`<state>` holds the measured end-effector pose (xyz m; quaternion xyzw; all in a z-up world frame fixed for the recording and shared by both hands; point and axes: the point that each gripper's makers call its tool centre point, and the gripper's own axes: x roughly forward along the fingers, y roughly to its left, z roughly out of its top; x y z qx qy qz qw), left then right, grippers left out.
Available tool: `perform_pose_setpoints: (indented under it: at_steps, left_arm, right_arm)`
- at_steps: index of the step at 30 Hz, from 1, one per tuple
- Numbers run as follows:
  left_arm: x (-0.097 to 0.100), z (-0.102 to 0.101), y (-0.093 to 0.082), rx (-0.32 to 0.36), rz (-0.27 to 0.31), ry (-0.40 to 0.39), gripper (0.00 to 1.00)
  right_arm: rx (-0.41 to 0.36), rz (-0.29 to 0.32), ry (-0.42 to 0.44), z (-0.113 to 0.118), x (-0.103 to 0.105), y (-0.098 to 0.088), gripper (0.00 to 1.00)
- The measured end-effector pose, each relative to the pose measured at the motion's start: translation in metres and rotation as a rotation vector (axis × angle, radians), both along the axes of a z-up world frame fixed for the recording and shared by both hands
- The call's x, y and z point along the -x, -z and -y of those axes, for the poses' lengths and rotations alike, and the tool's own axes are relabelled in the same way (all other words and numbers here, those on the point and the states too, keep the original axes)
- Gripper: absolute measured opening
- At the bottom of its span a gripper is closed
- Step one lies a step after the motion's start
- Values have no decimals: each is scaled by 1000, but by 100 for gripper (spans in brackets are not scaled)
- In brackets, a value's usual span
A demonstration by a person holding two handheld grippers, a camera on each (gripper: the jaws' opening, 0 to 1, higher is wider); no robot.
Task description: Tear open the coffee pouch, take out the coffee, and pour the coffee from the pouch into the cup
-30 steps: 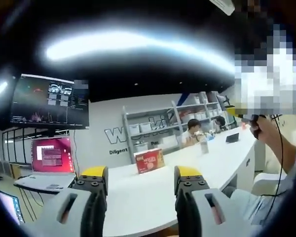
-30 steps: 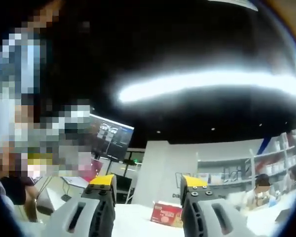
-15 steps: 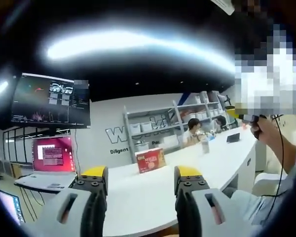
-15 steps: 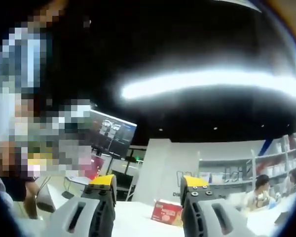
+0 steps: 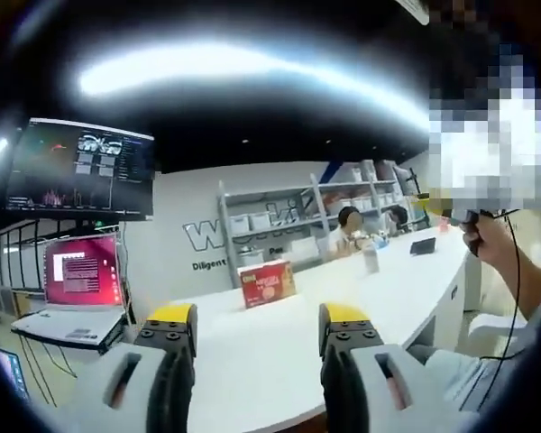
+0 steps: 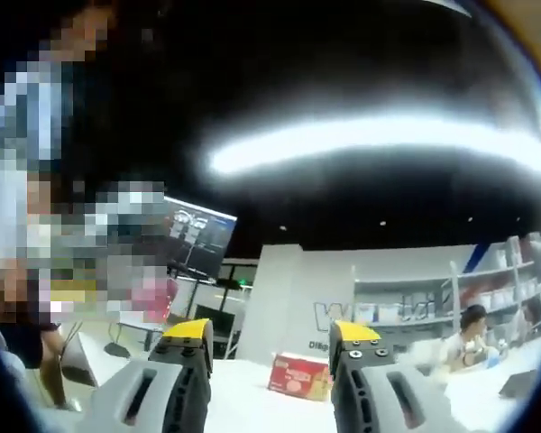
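The left gripper [image 5: 257, 327] and right gripper [image 6: 269, 341] both gape wide, holding nothing. A red box [image 5: 266, 283] stands on the white counter [image 5: 279, 352], beyond both. Left of the box, the left gripper view adds a laptop [image 5: 72, 302] and a wall screen [image 5: 79, 169].

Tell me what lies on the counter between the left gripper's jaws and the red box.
In the left gripper view, only bare white counter lies between the left gripper and the red box. The jaws stand open with nothing between them.
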<state>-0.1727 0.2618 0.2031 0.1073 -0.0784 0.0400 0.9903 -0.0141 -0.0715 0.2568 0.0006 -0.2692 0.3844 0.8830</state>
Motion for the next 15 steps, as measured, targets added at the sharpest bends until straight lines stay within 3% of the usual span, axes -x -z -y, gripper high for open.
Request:
perform_pose_setpoints:
  at_steps: [7,15]
  left_arm:
    - [-69,0,16,17,-39,51,57]
    - [-116,-15,31,85,-71,97,58]
  right_arm:
    - [-46,-59,81,24,-36,10,51]
    - [-23,-151,119,10,-84,38,52]
